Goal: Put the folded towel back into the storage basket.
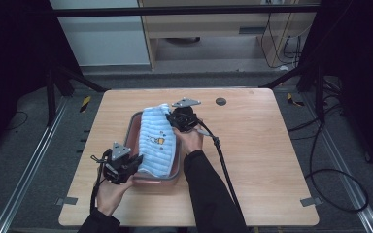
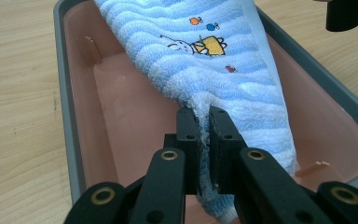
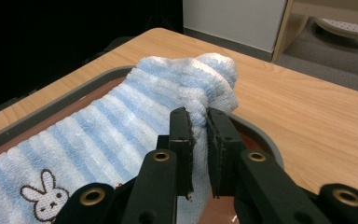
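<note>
A blue-and-white striped towel [image 1: 157, 140] with small cartoon prints hangs stretched over a grey tray [image 1: 135, 121] with a pink inside. My left gripper [image 1: 135, 162] is shut on the towel's near corner [image 2: 204, 105], just above the tray's near end. At the far end my right gripper [image 1: 171, 118] is shut on the other corner [image 3: 200, 100] of the towel [image 3: 121, 126], a little above the rim. The tray's pink floor [image 2: 130, 121] is bare beside the towel [image 2: 200, 51].
The tray stands in the middle of a wooden table [image 1: 267, 160]. A small dark round disc [image 1: 220, 101] sits near the table's far edge. A black cable [image 1: 223, 165] trails from the right gripper across the table. Metal frame rails flank the table.
</note>
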Demonstrator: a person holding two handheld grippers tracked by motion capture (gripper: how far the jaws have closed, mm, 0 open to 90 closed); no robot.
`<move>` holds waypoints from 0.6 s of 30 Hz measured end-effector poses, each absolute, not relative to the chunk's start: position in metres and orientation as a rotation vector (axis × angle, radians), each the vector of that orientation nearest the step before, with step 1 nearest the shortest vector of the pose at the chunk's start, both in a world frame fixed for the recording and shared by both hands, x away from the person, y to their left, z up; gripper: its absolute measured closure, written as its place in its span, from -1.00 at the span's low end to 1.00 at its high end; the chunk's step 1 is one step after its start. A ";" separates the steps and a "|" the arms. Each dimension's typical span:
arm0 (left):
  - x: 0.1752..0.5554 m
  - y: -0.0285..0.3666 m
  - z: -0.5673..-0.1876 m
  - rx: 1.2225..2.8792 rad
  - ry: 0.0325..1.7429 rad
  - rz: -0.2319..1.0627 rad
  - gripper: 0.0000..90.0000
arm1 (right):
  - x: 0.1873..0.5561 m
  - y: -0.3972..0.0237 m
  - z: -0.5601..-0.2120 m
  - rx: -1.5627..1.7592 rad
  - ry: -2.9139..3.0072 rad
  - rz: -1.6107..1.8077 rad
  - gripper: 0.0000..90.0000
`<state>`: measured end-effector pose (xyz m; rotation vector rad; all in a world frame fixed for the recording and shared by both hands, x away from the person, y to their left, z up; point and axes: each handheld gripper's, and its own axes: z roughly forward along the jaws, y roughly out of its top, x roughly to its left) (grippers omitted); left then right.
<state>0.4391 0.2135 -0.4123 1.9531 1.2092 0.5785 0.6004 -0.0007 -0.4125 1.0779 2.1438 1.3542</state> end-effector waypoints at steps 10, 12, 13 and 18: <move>0.438 0.214 -0.419 1.978 1.225 0.575 0.87 | 0.599 0.000 -0.424 1.098 2.167 1.328 0.81; 0.437 0.213 -0.420 1.987 1.227 0.574 0.87 | 0.600 0.000 -0.428 1.106 2.178 1.311 0.81; 0.437 0.213 -0.420 1.987 1.228 0.573 0.86 | 0.600 0.000 -0.430 1.101 2.181 1.300 0.81; 0.439 0.214 -0.423 1.998 1.241 0.563 0.86 | 0.601 0.004 -0.434 1.101 2.195 1.274 0.80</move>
